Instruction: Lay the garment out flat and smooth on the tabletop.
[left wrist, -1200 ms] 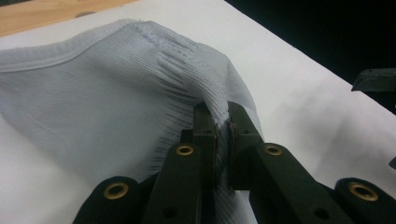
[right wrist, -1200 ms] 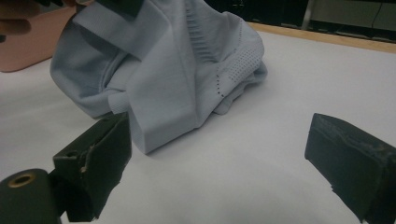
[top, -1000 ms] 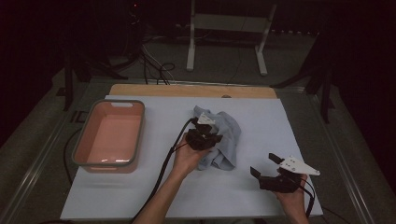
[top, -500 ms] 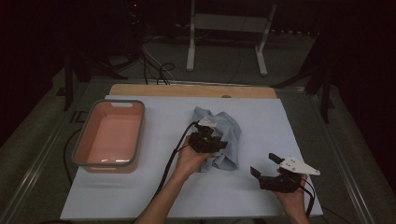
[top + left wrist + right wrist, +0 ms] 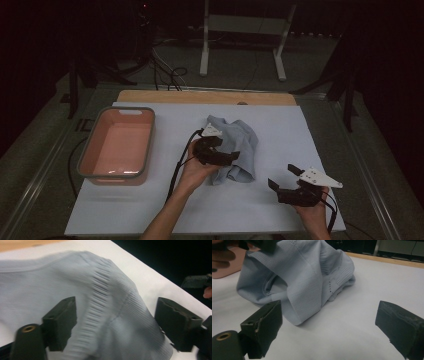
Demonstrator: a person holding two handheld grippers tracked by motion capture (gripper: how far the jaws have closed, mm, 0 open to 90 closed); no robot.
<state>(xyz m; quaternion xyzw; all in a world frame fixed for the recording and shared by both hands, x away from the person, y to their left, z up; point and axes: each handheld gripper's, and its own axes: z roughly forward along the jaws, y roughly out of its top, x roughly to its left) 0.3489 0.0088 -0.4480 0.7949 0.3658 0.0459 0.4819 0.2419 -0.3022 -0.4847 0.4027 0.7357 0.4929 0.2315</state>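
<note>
A light blue ribbed cloth (image 5: pixel 242 145) lies crumpled in the middle of the white sheet (image 5: pixel 280 135). My left gripper (image 5: pixel 226 153) rests on the cloth's left side. In the left gripper view its jaws have just been opening, and my left gripper (image 5: pixel 117 323) now stands open with a fold of the cloth (image 5: pixel 105 302) loose between the pads. My right gripper (image 5: pixel 283 178) is held near the front right of the sheet, apart from the cloth. In the right gripper view my right gripper (image 5: pixel 329 326) is open and empty, facing the cloth (image 5: pixel 304 280).
A pink tub (image 5: pixel 116 108) with a grey rim stands on the left of the sheet. A wooden strip (image 5: pixel 200 96) runs along the table's back edge. Bare sheet lies between the cloth and the right gripper. A metal stand (image 5: pixel 240 25) is behind the table.
The left hand has shifted a little over the cloth, and the cloth now lies lower and more slumped. The right hand has kept still.
</note>
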